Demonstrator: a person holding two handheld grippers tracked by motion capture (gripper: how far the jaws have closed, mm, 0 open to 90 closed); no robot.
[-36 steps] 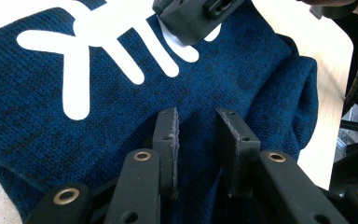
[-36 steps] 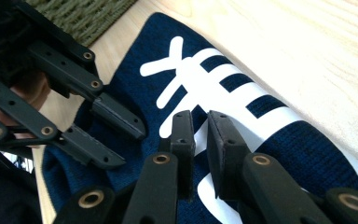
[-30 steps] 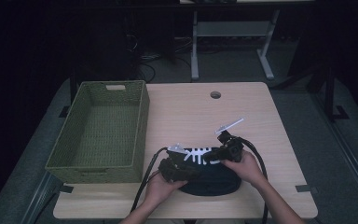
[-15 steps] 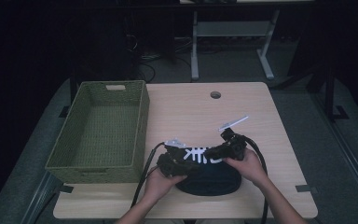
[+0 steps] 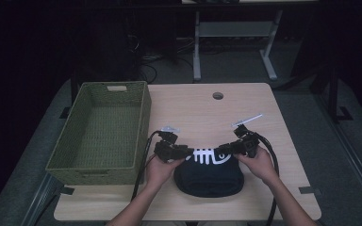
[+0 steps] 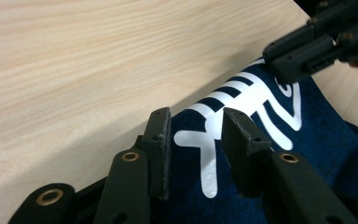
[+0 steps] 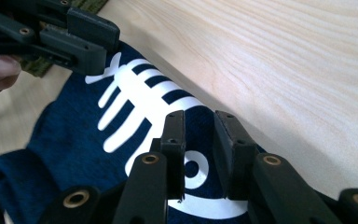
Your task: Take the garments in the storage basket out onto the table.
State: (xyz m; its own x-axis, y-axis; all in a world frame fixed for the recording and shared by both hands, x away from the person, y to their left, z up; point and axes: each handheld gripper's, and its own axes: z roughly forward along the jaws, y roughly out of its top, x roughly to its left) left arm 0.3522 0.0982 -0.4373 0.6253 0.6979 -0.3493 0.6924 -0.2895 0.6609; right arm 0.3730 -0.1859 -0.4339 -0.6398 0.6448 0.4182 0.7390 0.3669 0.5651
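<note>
A folded dark navy garment (image 5: pixel 209 179) with a white fish-bone print lies flat at the table's near edge. My left gripper (image 5: pixel 186 151) rests at the left end of its far fold. In the left gripper view, the left gripper (image 6: pixel 193 116) has its jaws apart over the printed cloth (image 6: pixel 321 154) without pinching it. My right gripper (image 5: pixel 221 149) faces it from the right, and its jaws (image 7: pixel 198 119) likewise straddle the print (image 7: pixel 65 140) with a gap. Both pairs of jaws have just been opening, with the cloth lying under the gap. Each gripper view shows the other gripper farther off (image 6: pixel 284 65) (image 7: pixel 93 46).
A green woven basket (image 5: pixel 115 85) stands on the left of the light wooden table (image 5: pixel 198 108), close beside my left hand. A round cable hole (image 5: pixel 218 95) is at the table's far middle. Black cables trail from both grippers toward the near edge.
My left hand has moved a little away from the person, along the garment's far edge. The right hand has shifted slightly. The garment lies where it was.
</note>
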